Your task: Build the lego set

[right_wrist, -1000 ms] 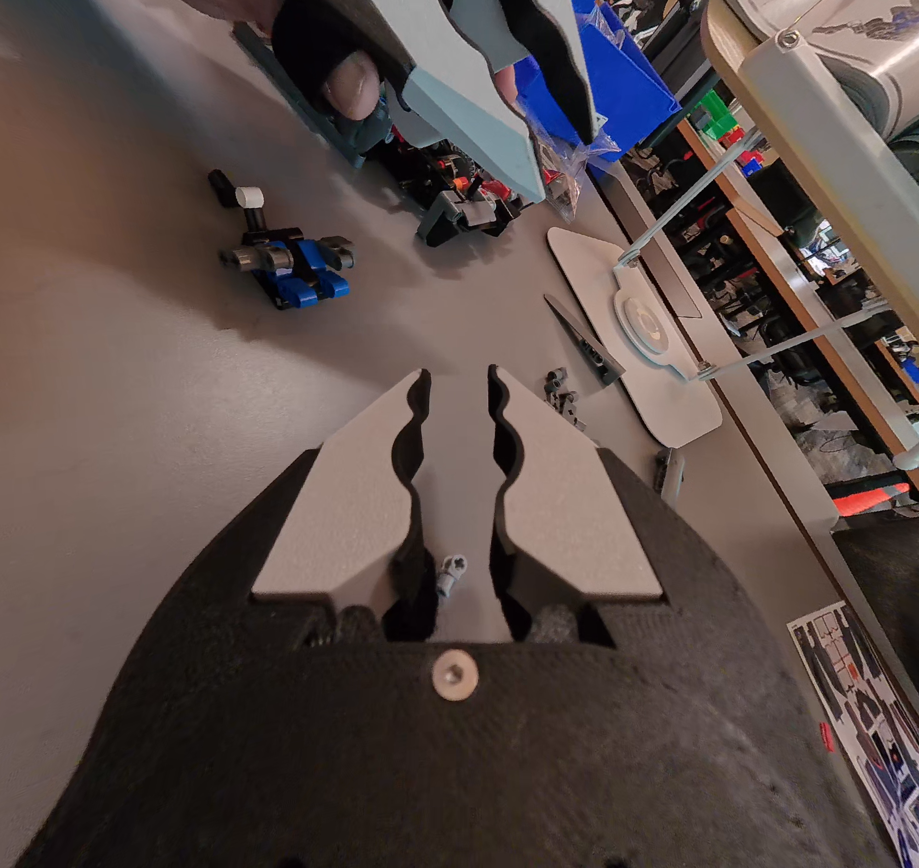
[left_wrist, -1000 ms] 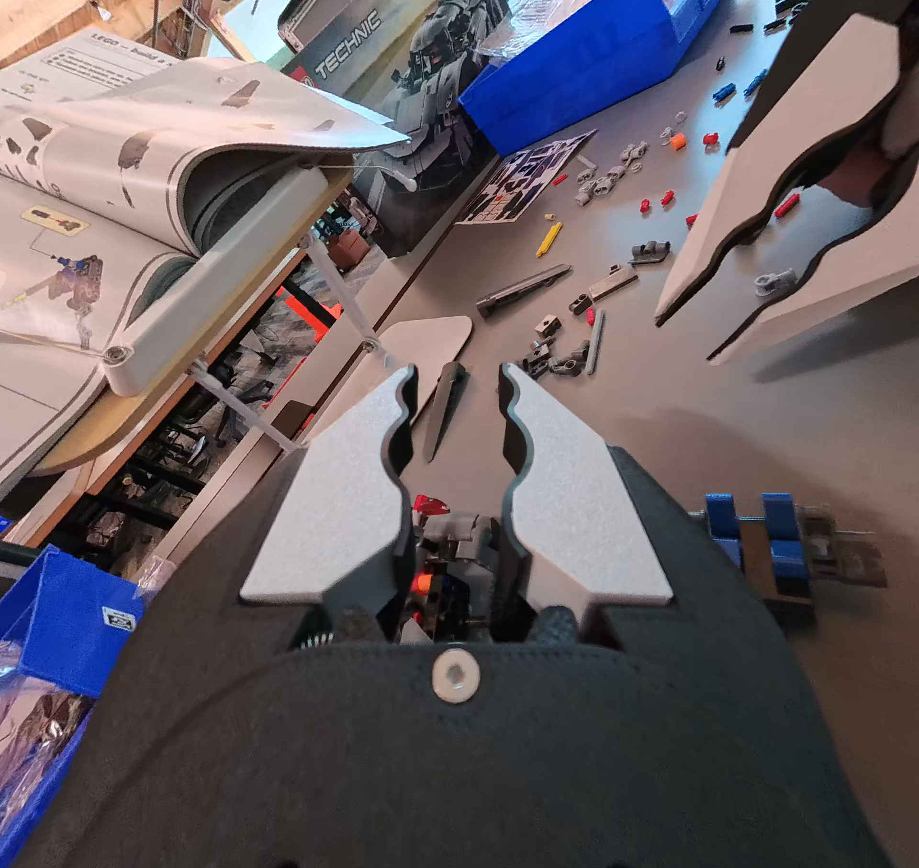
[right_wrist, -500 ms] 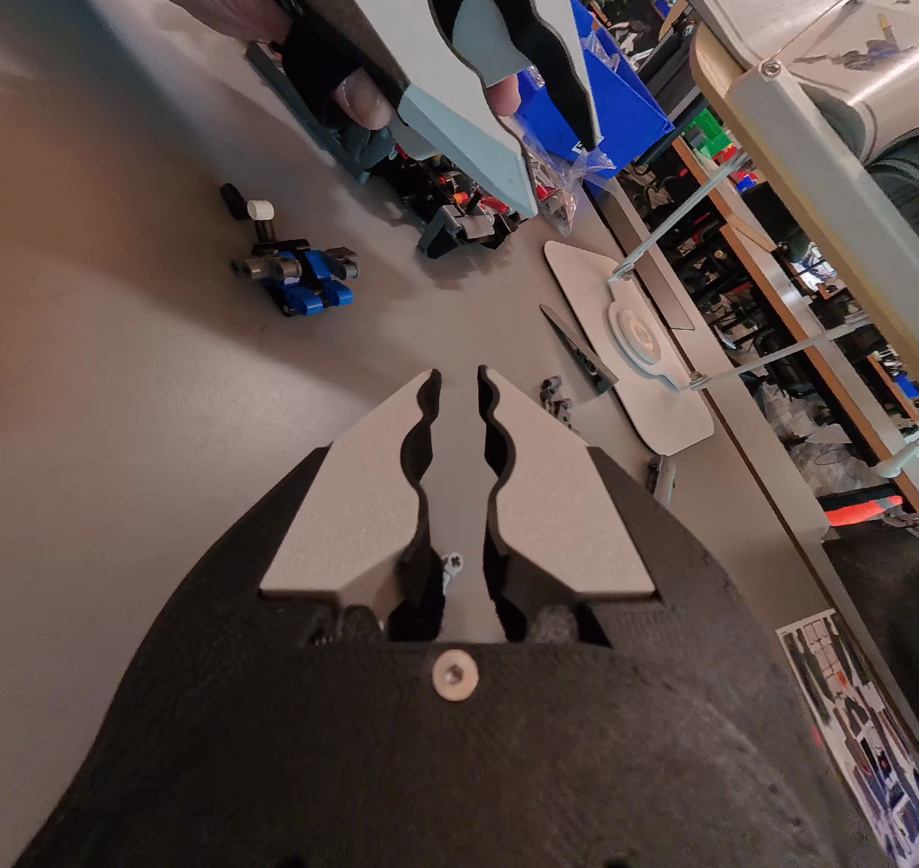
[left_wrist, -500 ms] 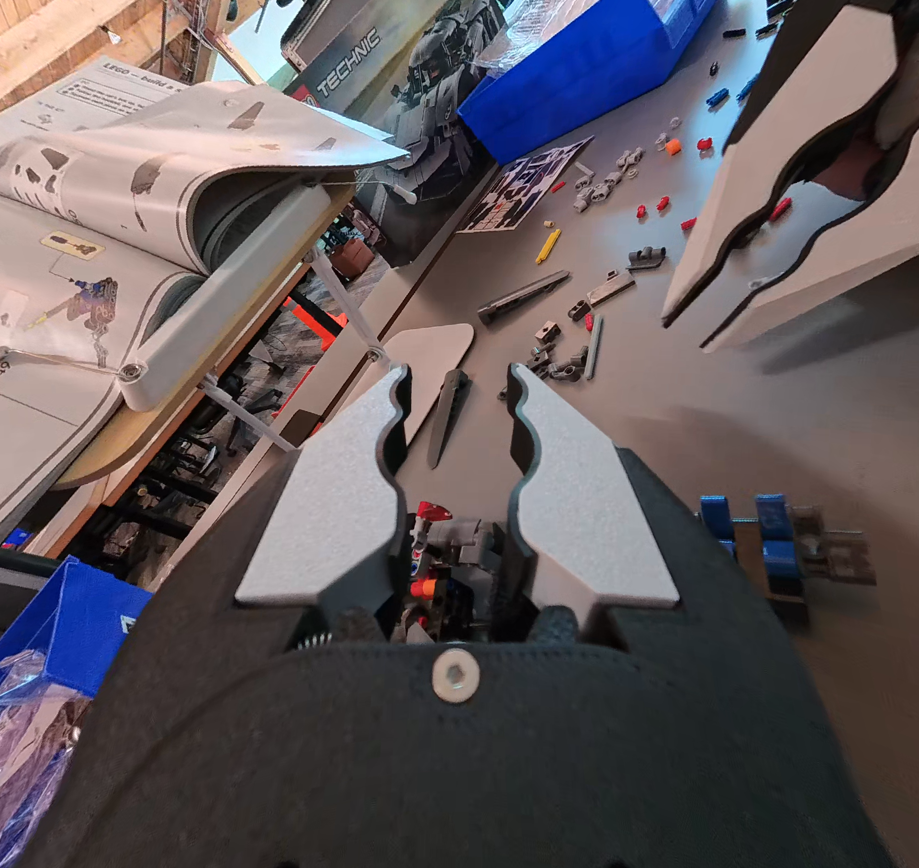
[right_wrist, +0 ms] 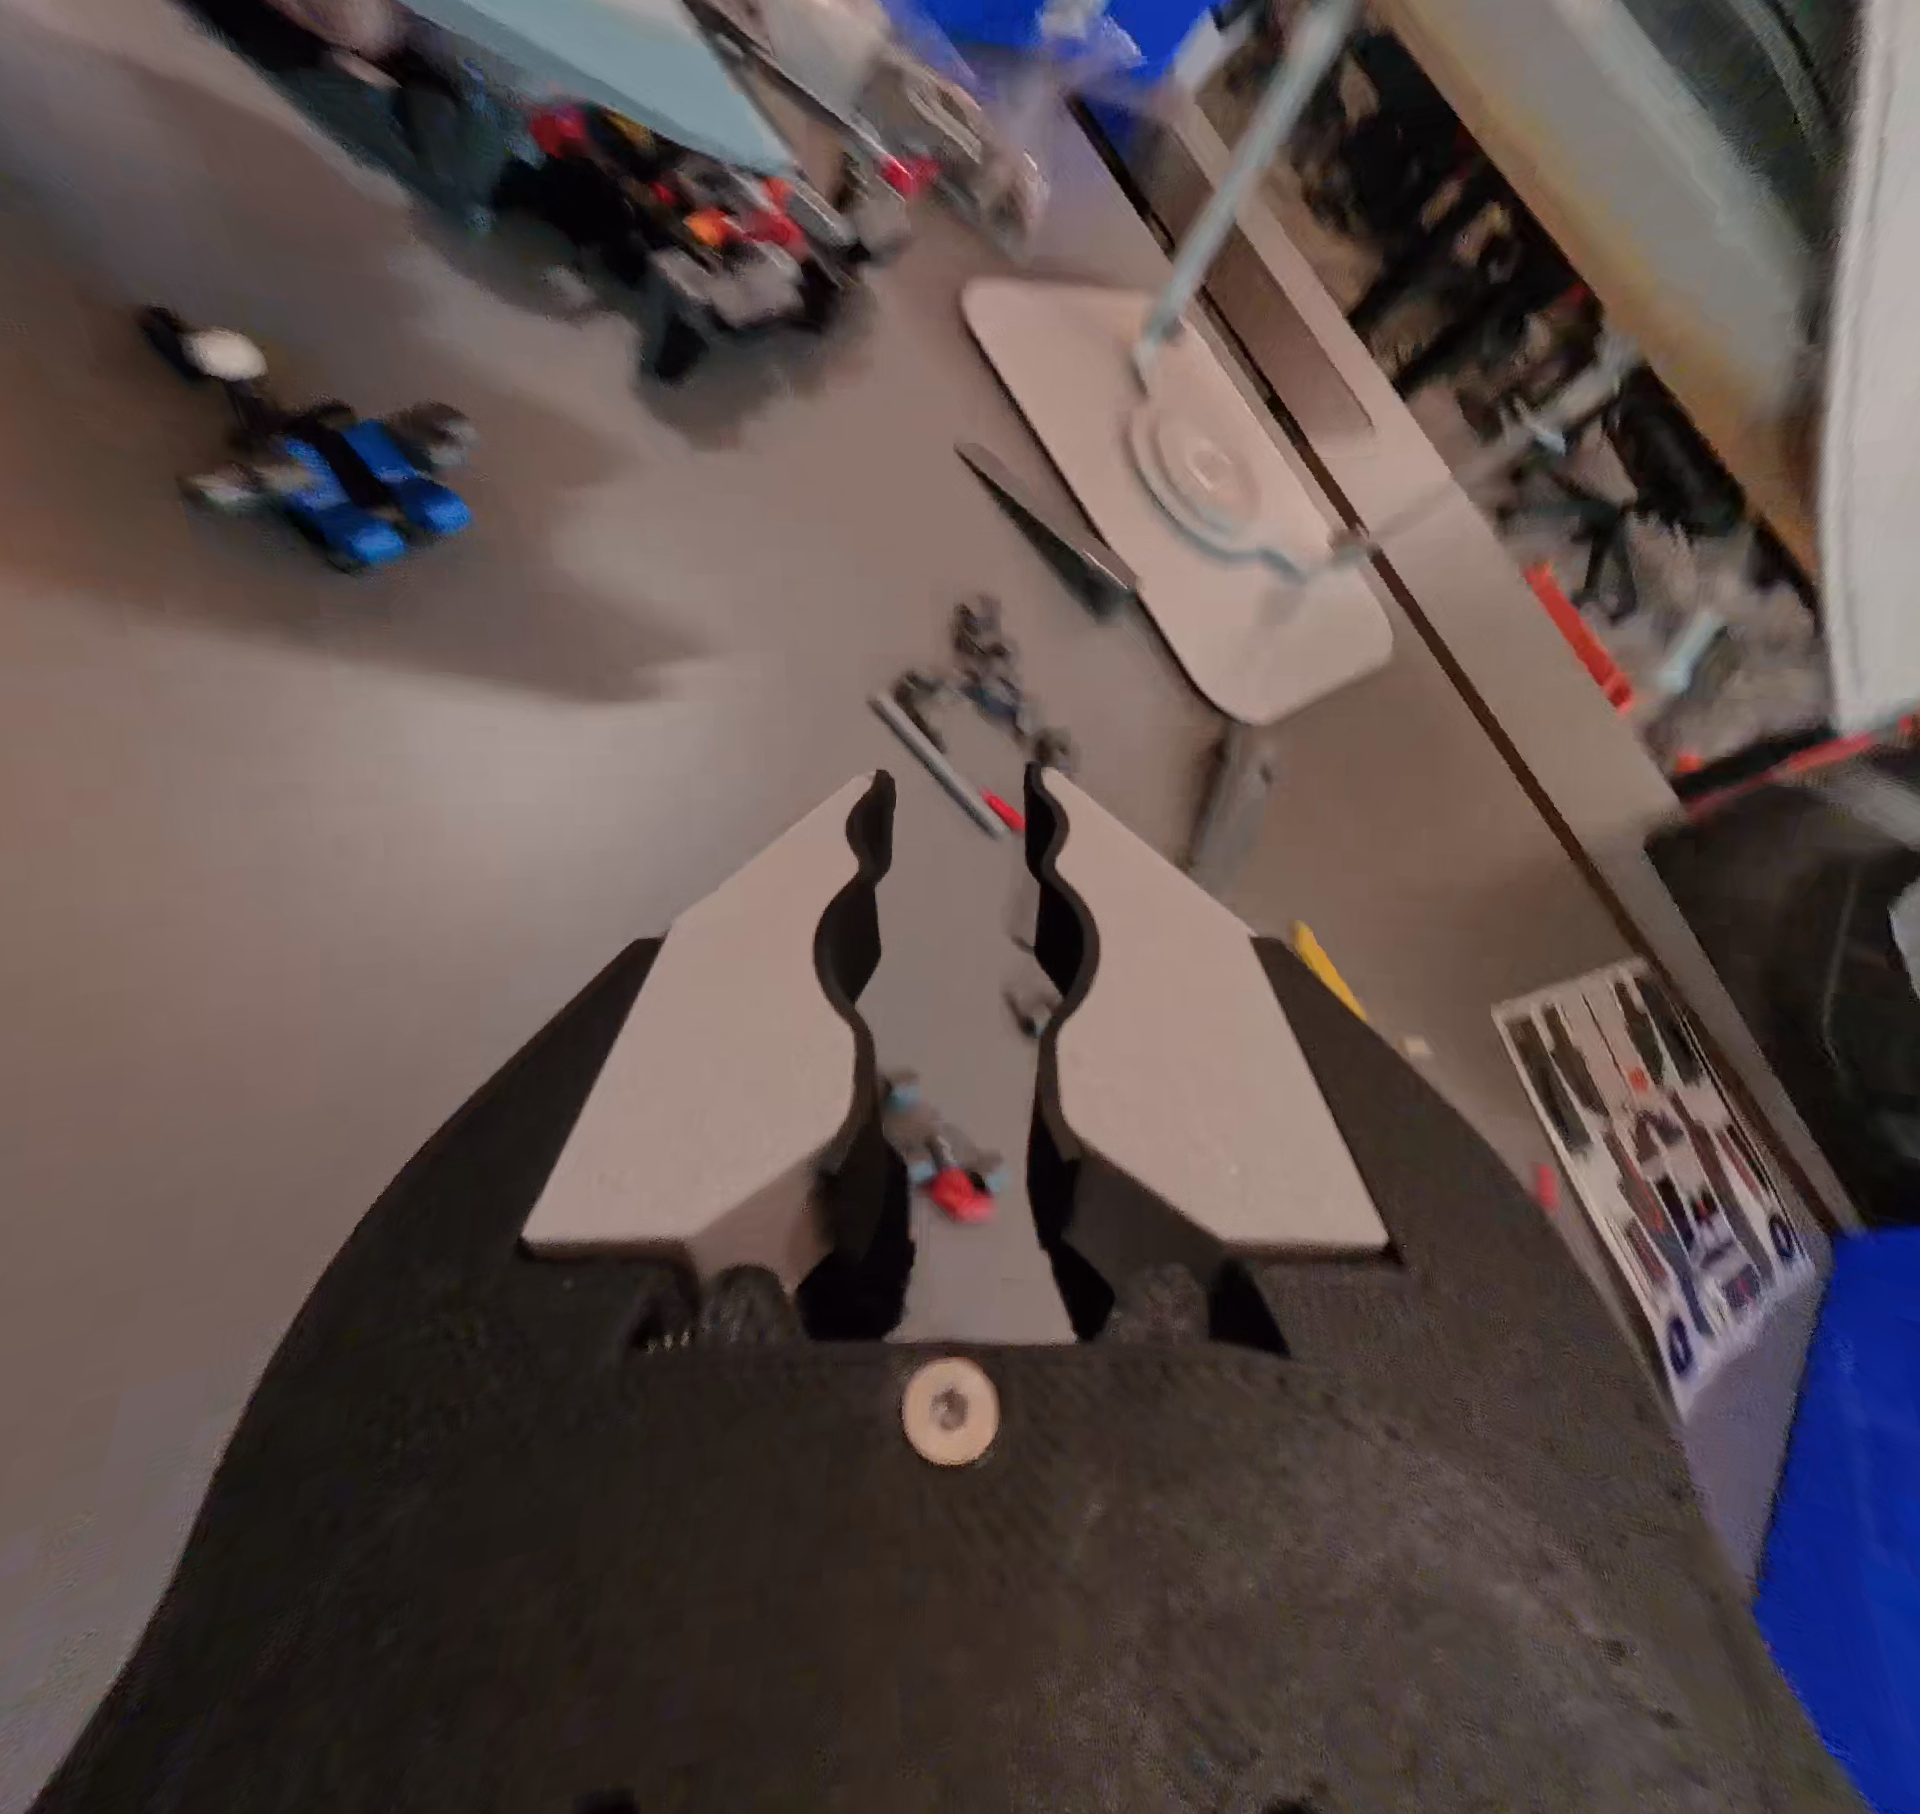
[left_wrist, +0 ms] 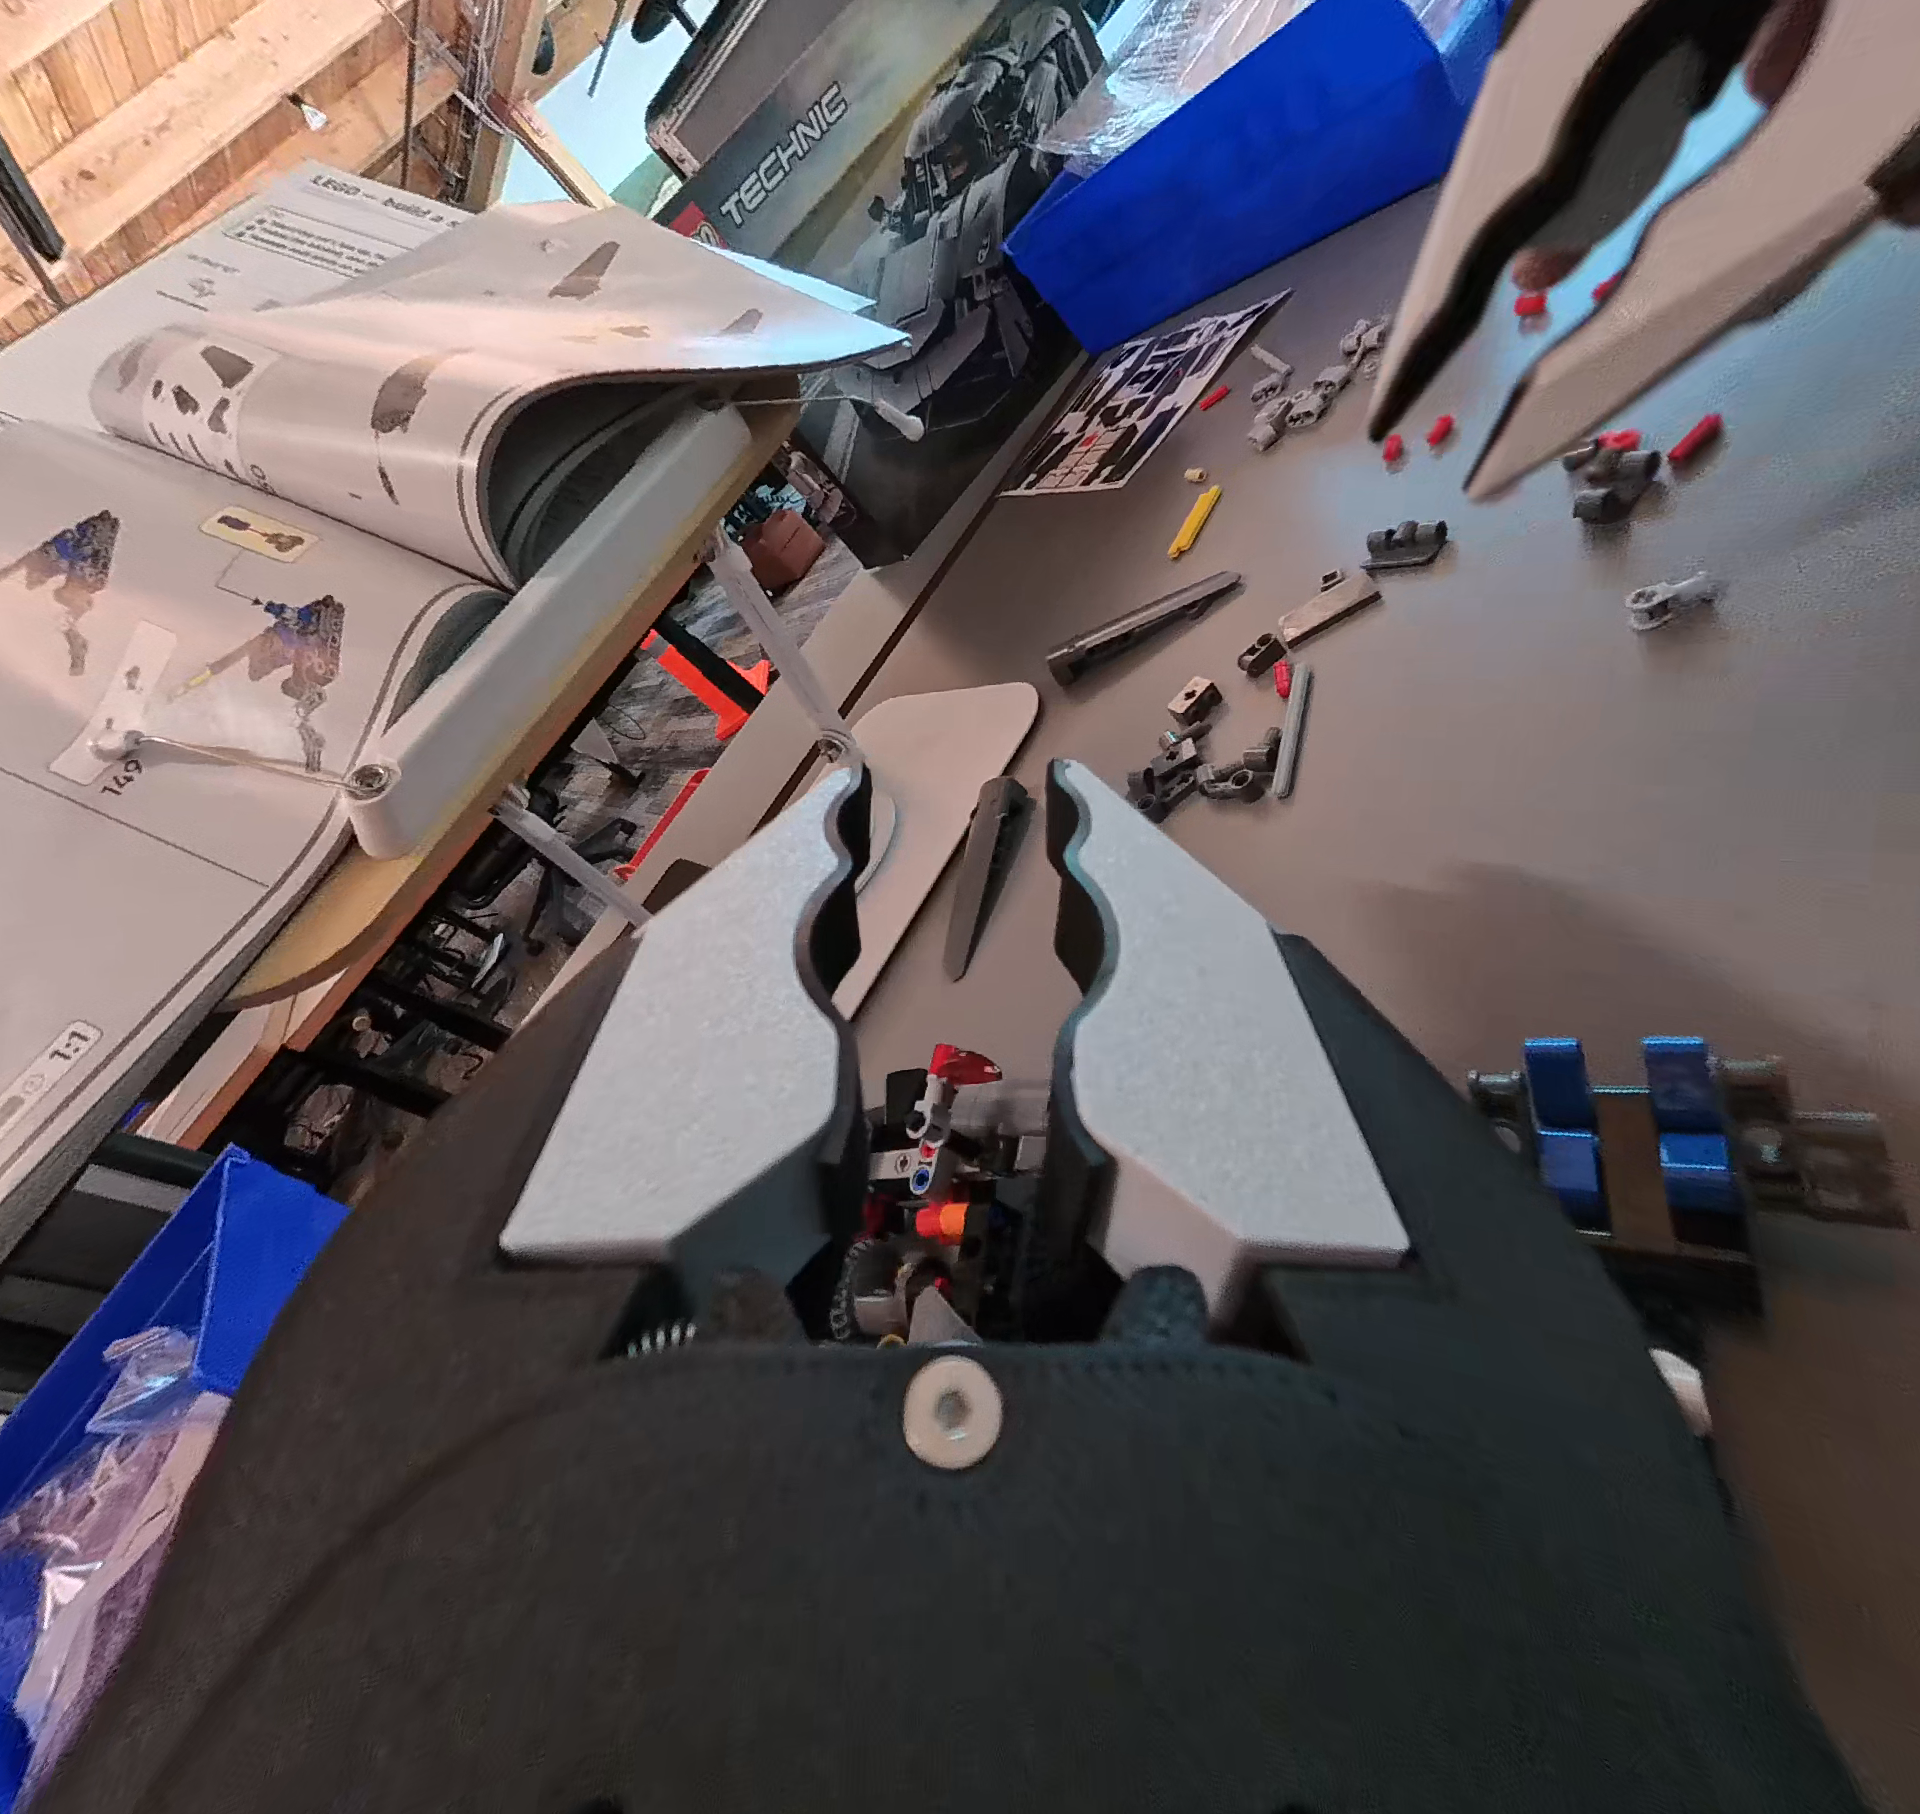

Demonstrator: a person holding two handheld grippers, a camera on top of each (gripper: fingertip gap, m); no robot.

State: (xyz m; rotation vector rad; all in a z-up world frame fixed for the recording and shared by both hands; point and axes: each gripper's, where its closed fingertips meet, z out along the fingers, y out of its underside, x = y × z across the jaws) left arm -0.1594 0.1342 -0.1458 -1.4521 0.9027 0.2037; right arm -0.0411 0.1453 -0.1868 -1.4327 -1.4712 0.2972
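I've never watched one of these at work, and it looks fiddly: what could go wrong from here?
The right gripper is open and empty, and its picture is blurred by motion. It passes low over loose small pieces, so it might knock them across the table.

The left gripper straddles the half-built model; a careless squeeze could dislodge parts.

The blue sub-assembly lies close beside the left gripper and could be bumped.

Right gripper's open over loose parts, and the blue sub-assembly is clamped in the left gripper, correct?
Not quite. The blue sub-assembly lies free on the table beside the left gripper, per the left wrist view. The right gripper is open over loose parts.
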